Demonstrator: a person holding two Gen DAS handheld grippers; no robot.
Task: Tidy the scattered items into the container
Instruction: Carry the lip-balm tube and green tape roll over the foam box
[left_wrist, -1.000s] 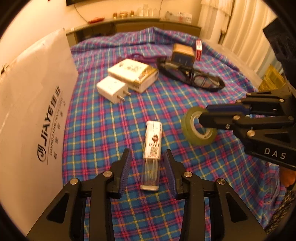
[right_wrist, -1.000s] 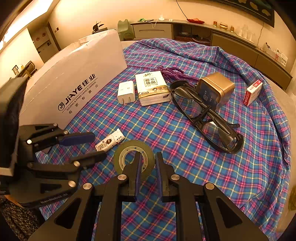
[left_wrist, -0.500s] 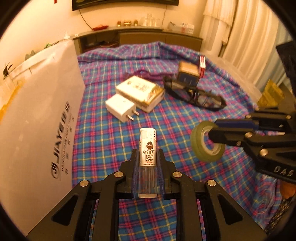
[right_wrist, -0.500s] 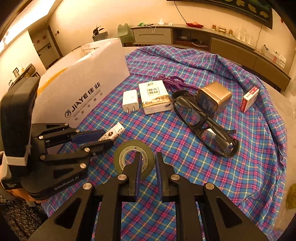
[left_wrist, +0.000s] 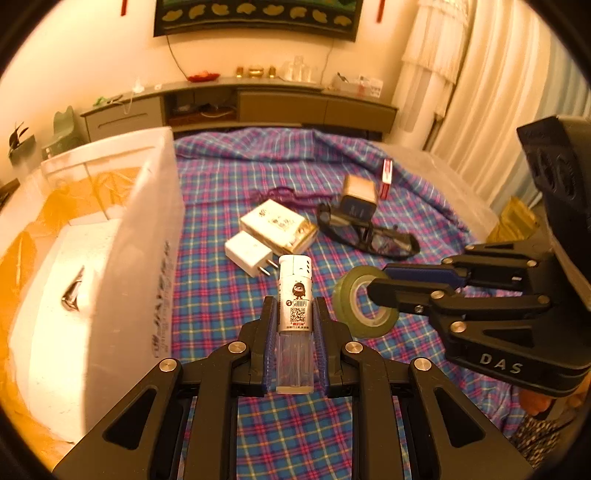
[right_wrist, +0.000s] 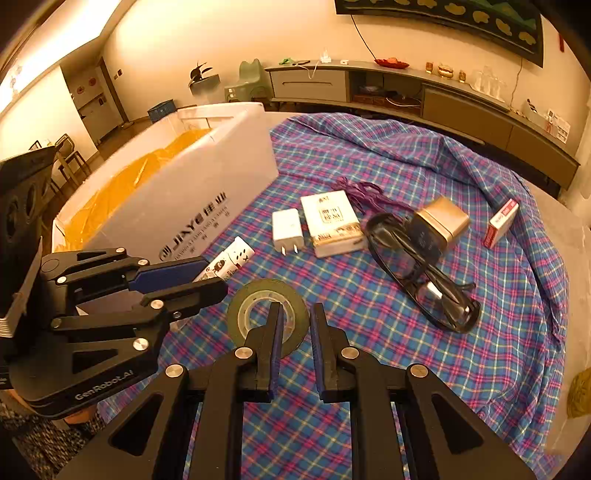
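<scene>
We hold two grippers over a round surface (right_wrist: 554, 229) covered with a blue and pink plaid cloth (right_wrist: 424, 343). Our left gripper (left_wrist: 293, 332) has its jaws pinching a white lighter (left_wrist: 294, 302) by its clear lower body, the printed metal top sticking out past the fingertips and lifted clear of the cloth. In the right wrist view the same lighter (right_wrist: 231, 260) shows between the left gripper's (right_wrist: 184, 280) blue pads. Our right gripper (right_wrist: 293, 325) has its jaws closed on a roll of clear tape (right_wrist: 267, 314), one finger passing through the core and the other outside the ring; from the left wrist view the tape roll (left_wrist: 364, 306) hangs upright on edge from that gripper (left_wrist: 380, 282), above the cloth.

The container, a white foam box (right_wrist: 177, 206) with printed lettering on its side and an orange lining inside, stands at the left edge of the cloth, just beside the left gripper. In the left wrist view its open top (left_wrist: 92, 221) shows a small dark object lying inside, too unclear to name.

Still lying on the cloth are a white plug charger (right_wrist: 287, 230), a white and gold carton (right_wrist: 332, 223) just beside it, a purple cord (right_wrist: 364, 194) behind them, black glasses (right_wrist: 421, 273) with a small gold box (right_wrist: 439, 225) resting against them, and a red and white pack (right_wrist: 500, 223) farther right.
</scene>
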